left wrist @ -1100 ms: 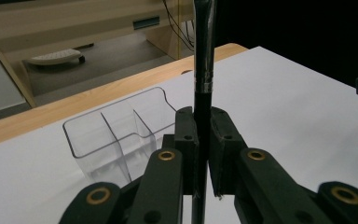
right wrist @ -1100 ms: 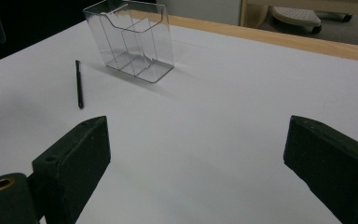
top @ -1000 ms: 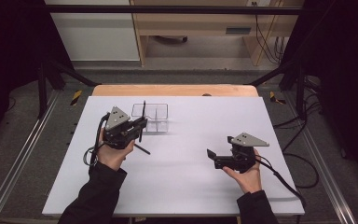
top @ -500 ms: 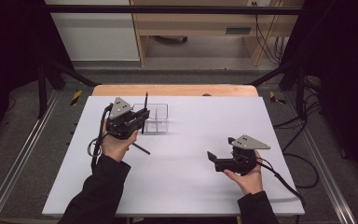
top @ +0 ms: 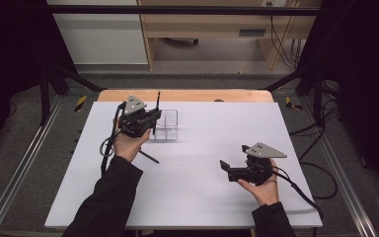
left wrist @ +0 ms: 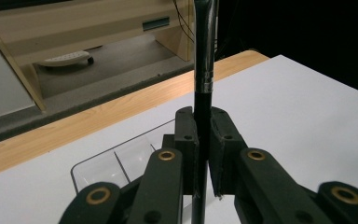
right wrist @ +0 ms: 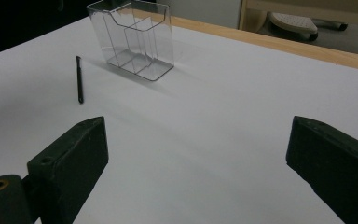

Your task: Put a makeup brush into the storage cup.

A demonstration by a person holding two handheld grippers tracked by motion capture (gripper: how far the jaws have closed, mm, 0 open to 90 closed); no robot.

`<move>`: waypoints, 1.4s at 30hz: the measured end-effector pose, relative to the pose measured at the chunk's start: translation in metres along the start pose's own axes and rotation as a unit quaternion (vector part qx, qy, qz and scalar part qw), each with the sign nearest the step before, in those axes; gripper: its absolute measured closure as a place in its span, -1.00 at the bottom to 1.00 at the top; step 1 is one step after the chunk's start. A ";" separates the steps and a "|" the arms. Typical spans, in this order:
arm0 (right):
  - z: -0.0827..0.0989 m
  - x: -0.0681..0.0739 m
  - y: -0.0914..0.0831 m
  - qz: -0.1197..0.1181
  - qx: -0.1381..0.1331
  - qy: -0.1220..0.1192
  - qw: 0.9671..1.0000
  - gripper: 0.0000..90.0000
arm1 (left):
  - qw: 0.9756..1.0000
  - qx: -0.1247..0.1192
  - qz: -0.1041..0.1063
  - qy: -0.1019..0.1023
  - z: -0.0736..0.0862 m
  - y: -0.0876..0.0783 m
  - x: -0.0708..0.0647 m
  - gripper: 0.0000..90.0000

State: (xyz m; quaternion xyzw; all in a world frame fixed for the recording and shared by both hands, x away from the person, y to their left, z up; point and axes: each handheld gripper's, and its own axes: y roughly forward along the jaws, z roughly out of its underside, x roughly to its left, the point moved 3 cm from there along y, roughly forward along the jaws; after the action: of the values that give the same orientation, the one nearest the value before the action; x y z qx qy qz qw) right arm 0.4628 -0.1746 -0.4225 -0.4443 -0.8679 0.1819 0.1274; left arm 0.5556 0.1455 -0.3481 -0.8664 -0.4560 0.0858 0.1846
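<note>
left tongs (top: 153, 120), clamped on an upright black pen (left wrist: 203, 70), have lifted it over the clear organizer (top: 167, 124) just beside them, likely for dropping in, while right tongs (top: 232, 170) rest apart on the counter (top: 202, 197).

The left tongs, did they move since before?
Yes. The left tongs, clamping a black pen, moved away from the person, toward the clear plastic organizer.

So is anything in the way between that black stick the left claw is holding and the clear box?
Nothing visible. The left gripper holds the black stick upright, right beside the clear box, whose top is open.
</note>
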 end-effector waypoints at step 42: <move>-0.001 -0.005 -0.002 0.001 -0.004 0.008 1.000 -0.87 | 0.999 0.001 -0.027 -0.038 -0.015 0.059 0.035 0.83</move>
State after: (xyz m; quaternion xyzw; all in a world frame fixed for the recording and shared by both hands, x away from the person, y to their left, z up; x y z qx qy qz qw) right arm 0.4640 -0.1797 -0.4214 -0.4472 -0.8672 0.1747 0.1324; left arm 0.6251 0.1406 -0.3572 -0.8498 -0.4856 0.1141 0.1705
